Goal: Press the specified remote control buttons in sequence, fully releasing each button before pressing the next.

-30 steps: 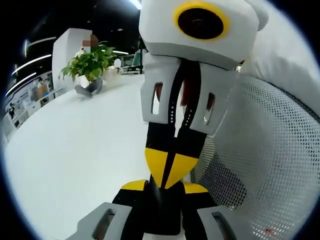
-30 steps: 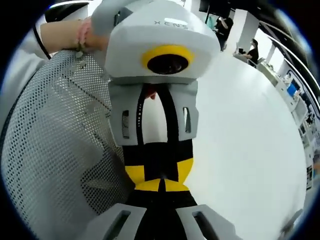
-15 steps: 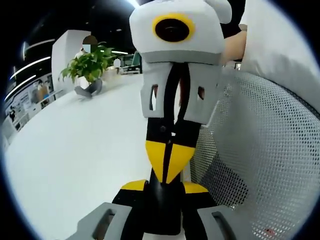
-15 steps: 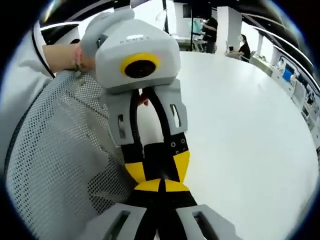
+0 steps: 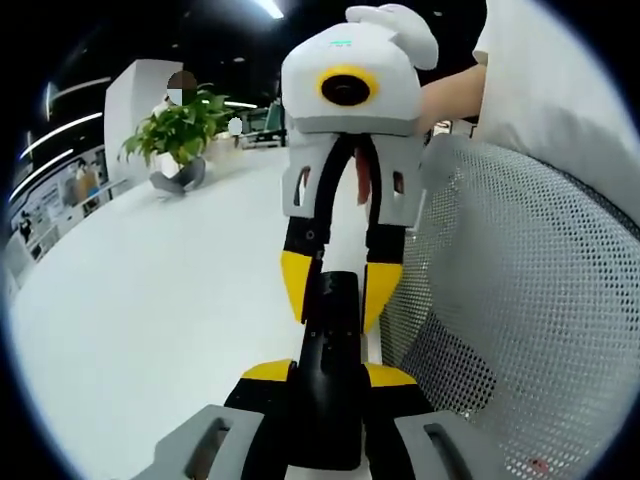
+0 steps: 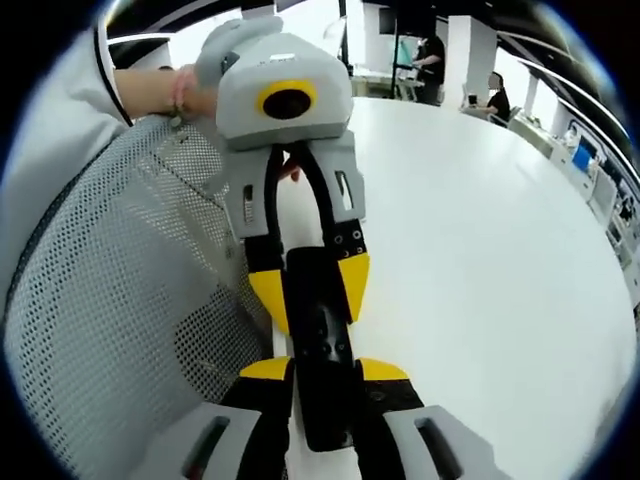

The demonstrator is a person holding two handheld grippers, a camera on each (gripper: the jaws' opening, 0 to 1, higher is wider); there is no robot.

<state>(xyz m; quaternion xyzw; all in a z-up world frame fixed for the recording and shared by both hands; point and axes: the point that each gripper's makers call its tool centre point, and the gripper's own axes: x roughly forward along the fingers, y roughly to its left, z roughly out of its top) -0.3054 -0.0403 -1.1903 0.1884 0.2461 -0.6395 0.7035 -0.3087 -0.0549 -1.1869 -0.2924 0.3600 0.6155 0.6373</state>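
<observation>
Black slim remote (image 5: 330, 385) (image 6: 320, 350) bridges both grippers, left gripper (image 5: 330, 375) and right gripper (image 6: 322, 400) each clamped on an end. Left gripper view: plant (image 5: 180, 130) at 10 o'clock.

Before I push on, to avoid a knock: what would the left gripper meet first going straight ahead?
Probably the right gripper, facing it jaw tips to jaw tips across the black remote control that both seem to grip; the gap is hard to judge.

Both hand-held grippers face each other tip to tip, left (image 5: 329, 385) and right (image 6: 322, 385), each clamped on one end of a black bar.
</observation>
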